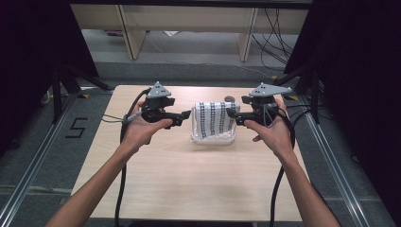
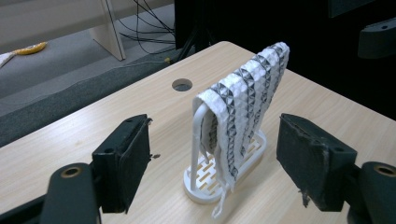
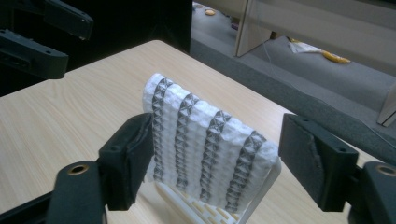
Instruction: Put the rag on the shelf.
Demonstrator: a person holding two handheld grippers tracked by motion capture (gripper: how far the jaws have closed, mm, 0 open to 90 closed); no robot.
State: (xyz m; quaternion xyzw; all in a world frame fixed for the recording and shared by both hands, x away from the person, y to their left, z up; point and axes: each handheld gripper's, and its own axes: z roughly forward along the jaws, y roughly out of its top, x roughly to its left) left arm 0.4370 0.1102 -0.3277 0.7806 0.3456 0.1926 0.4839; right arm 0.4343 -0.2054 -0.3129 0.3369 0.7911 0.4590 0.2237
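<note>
A white cloth with dark patterned stripes [image 1: 213, 119] hangs over a small white plastic rack [image 1: 213, 139] near the middle back of the wooden table [image 1: 189, 170]. My left gripper [image 1: 188, 115] is open just left of the rack. My right gripper [image 1: 230, 113] is open at the cloth's right edge. In the left gripper view the cloth [image 2: 247, 107] drapes over the rack [image 2: 205, 184] between and beyond the spread jaws. The cloth [image 3: 205, 144] lies between the spread jaws in the right gripper view, close to the left pad [image 3: 137, 149]; contact cannot be made out.
A round cable hole [image 2: 182, 85] sits in the table behind the rack. Black tripod legs [image 1: 71, 80] and dark curtains flank the table. Cables [image 1: 274, 38] and pale furniture legs [image 1: 132, 33] are on the floor beyond.
</note>
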